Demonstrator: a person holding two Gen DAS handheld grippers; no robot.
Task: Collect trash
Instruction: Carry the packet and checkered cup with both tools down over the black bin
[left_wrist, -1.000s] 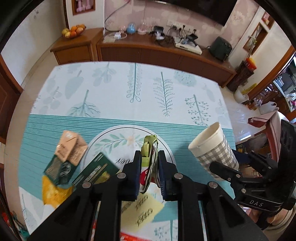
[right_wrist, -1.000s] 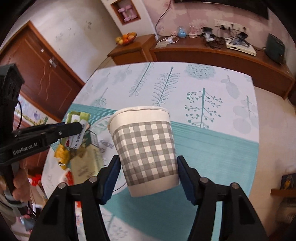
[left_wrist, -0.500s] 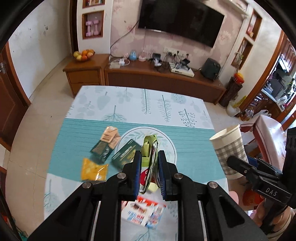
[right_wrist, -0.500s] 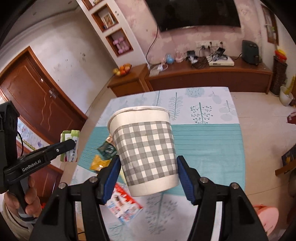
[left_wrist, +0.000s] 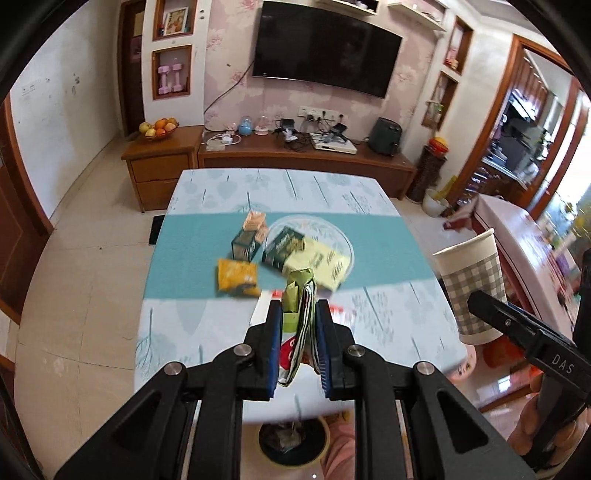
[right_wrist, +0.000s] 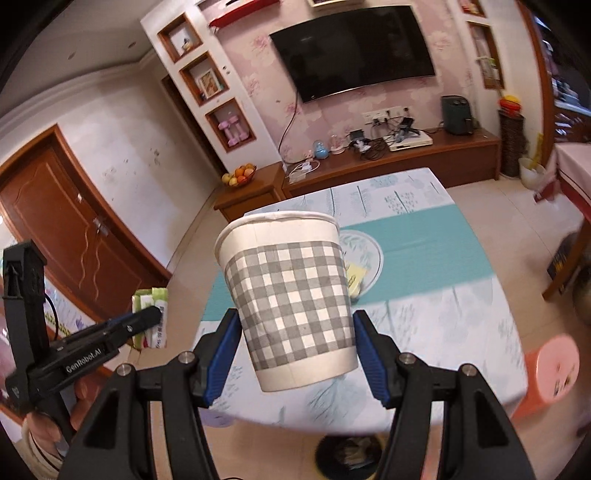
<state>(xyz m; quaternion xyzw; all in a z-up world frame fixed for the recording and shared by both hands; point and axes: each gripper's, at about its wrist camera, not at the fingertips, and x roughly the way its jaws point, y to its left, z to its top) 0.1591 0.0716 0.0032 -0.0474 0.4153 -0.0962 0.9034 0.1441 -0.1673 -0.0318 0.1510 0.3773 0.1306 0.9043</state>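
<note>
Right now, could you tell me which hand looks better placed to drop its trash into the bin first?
Left, probably. The bin sits just beneath the left gripper, clamped on folded wrappers. The right gripper, holding the checked cup, sees only the bin's rim below.

You get two legible marks. "DAS" is printed in pale capitals on the black arm of the right gripper (left_wrist: 484, 301), seen at the lower right of your left wrist view. "GenRobot.AI" sits in white on the black arm of the left gripper (right_wrist: 153, 314), low on the left of your right wrist view. The folded wrapper (left_wrist: 299, 314) pinched in your left gripper carries red and white print, and in the right wrist view dark characters too, all too small to read. The yellow sheet (left_wrist: 319, 264) on the table (left_wrist: 388, 325) has dark lettering, blurred and unreadable. The green packets (left_wrist: 282, 247) show pale print, also unreadable.
</note>
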